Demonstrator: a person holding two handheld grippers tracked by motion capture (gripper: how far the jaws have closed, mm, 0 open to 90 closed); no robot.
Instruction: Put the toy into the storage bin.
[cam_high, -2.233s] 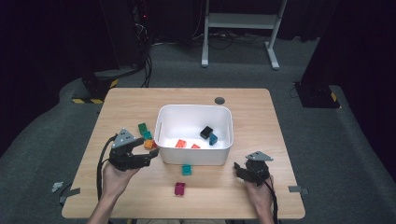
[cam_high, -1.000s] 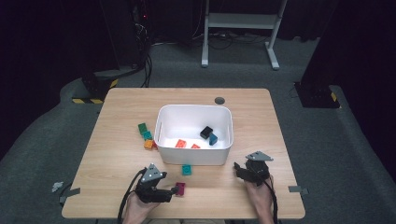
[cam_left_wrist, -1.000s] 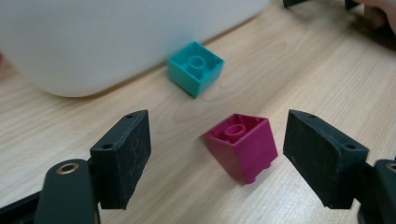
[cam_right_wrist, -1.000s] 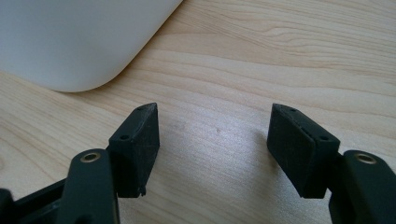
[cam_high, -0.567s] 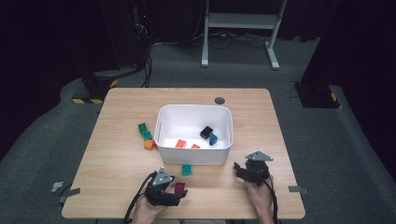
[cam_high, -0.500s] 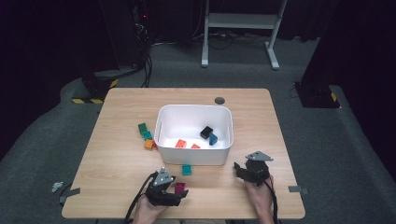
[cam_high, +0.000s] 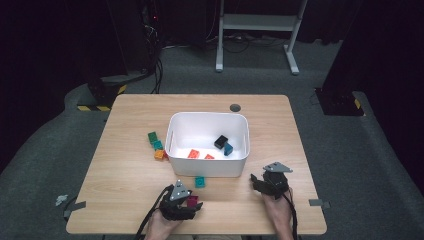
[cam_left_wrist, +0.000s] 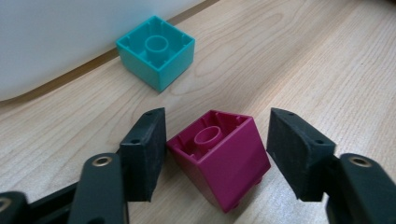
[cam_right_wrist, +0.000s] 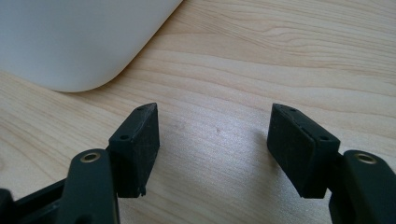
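Straddling the magenta brick (cam_left_wrist: 219, 156) (tilted, hollow side up), the left hand-held gripper (cam_left_wrist: 212, 154) gaped open, seemingly readying a grasp.

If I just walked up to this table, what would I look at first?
Probably the white bin in the middle of the table, with a few bright blocks inside. Next, the magenta block lying tilted between the open jaws of the left gripper, with a teal block just beyond it, beside the bin.
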